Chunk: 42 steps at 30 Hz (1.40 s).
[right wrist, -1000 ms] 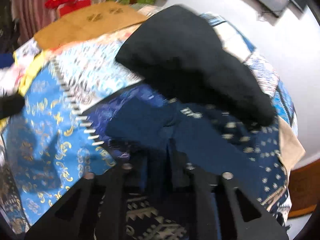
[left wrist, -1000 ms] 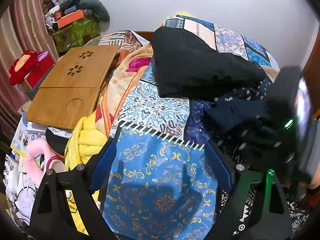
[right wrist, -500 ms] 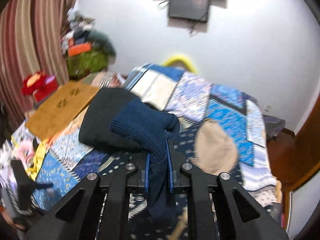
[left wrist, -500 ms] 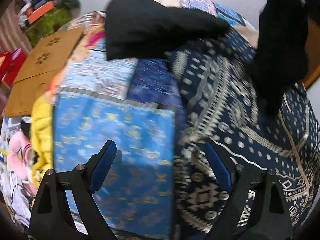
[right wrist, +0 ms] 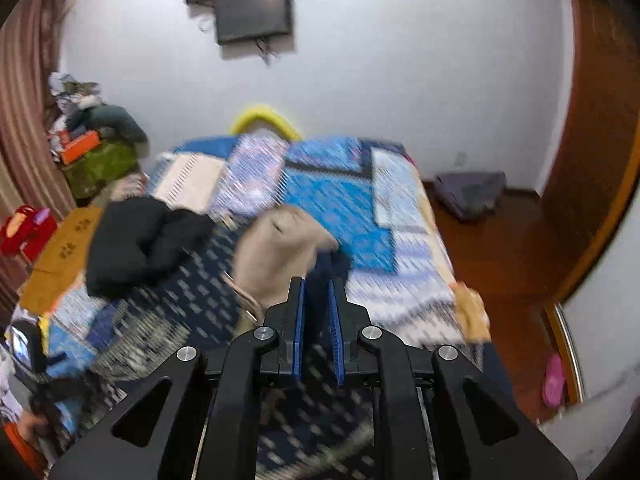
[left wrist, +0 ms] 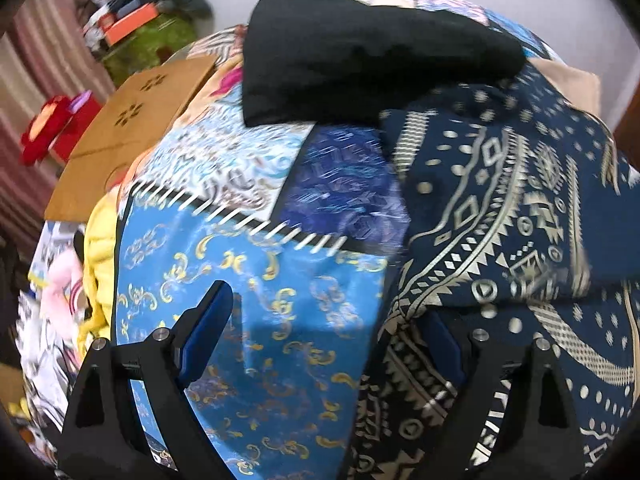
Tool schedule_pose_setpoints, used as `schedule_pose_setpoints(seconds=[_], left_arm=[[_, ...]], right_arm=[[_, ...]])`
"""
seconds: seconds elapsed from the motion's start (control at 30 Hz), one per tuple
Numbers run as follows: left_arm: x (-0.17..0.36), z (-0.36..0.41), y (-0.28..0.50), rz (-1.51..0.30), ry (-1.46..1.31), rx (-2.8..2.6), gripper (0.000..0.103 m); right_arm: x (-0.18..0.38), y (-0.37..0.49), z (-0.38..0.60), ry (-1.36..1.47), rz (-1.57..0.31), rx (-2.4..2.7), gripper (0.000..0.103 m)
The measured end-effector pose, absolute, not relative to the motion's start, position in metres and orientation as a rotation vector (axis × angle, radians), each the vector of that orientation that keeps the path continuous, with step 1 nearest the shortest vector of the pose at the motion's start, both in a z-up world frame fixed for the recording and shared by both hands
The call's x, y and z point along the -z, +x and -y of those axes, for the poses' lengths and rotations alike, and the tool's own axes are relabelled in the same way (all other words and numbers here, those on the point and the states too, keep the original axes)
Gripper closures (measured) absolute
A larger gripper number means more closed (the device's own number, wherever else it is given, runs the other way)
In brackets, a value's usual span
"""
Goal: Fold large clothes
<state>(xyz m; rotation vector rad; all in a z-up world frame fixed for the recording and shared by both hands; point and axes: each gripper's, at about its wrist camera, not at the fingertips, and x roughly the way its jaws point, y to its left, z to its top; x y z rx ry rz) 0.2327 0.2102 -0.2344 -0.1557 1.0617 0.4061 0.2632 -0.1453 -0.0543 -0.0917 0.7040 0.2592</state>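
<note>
A navy garment with a pale geometric print (left wrist: 500, 208) lies spread over the right part of the bed. My left gripper (left wrist: 326, 338) hangs open just above its left edge, where it meets the blue patchwork bedspread (left wrist: 248, 280); nothing sits between the pads. My right gripper (right wrist: 318, 300) is shut on a fold of that navy garment (right wrist: 192, 292) and holds it raised over the bed, with a beige patch (right wrist: 276, 248) bulging just beyond the fingertips. A black garment (left wrist: 360, 52) (right wrist: 140, 240) lies in a heap farther up the bed.
A wooden lap tray (left wrist: 132, 128) and yellow cloth (left wrist: 100, 248) lie along the bed's left side, with red and green clutter (left wrist: 132, 40) behind. A wooden floor (right wrist: 500, 248) with a grey bundle (right wrist: 470, 194) lies right of the bed. A screen (right wrist: 252, 12) hangs on the wall.
My right gripper rose and rolled upright with the navy cloth, drawing the garment up over the bed. My left gripper came lower and nearer the garment's left edge, still open.
</note>
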Motion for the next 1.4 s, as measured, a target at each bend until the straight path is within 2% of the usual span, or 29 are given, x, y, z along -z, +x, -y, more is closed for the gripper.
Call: schedule_pose_setpoints(seconds=[0.27, 0.6, 0.63, 0.7, 0.77, 0.8, 0.93, 1.07, 1.13, 1.17, 1.2, 1.4], left_arm=[[0.245, -0.21, 0.234, -1.08, -0.145, -0.42, 0.011], [0.22, -0.173, 0.21, -1.084, -0.082, -0.291, 0.012], [0.214, -0.168, 0.207, -1.07, -0.076, -0.273, 0.011], [0.204, -0.162, 0.203, -1.044, -0.065, -0.252, 0.011], [0.193, -0.154, 0.202, -1.014, -0.048, -0.235, 0.011], [0.189, -0.15, 0.202, -0.999, -0.041, -0.229, 0.011], [0.177, -0.143, 0.209, -0.963, -0.033, -0.209, 0.011], [0.181, -0.142, 0.226, -0.962, -0.012, -0.202, 0.011], [0.193, -0.142, 0.236, -0.986, -0.008, -0.211, 0.011], [0.199, -0.143, 0.24, -1.004, -0.013, -0.219, 0.011], [0.207, -0.145, 0.245, -1.026, -0.021, -0.223, 0.011], [0.226, -0.149, 0.251, -1.053, -0.053, -0.215, 0.011]], right_arm=[[0.122, 0.25, 0.207, -0.036, -0.892, -0.182, 0.092], [0.129, 0.245, 0.221, 0.068, -0.996, -0.272, 0.09], [0.13, 0.248, 0.215, 0.061, -1.007, -0.285, 0.088], [0.137, 0.256, 0.203, 0.044, -1.038, -0.313, 0.068], [0.148, 0.268, 0.191, 0.048, -1.087, -0.344, 0.054], [0.154, 0.272, 0.188, 0.051, -1.107, -0.345, 0.054], [0.179, 0.295, 0.179, 0.077, -1.214, -0.31, 0.054], [0.184, 0.312, 0.181, 0.144, -1.209, -0.251, 0.054], [0.186, 0.317, 0.179, 0.132, -1.203, -0.227, 0.061], [0.186, 0.318, 0.177, 0.11, -1.197, -0.208, 0.078], [0.186, 0.318, 0.175, 0.093, -1.194, -0.198, 0.085], [0.163, 0.294, 0.182, 0.092, -1.106, -0.212, 0.09]])
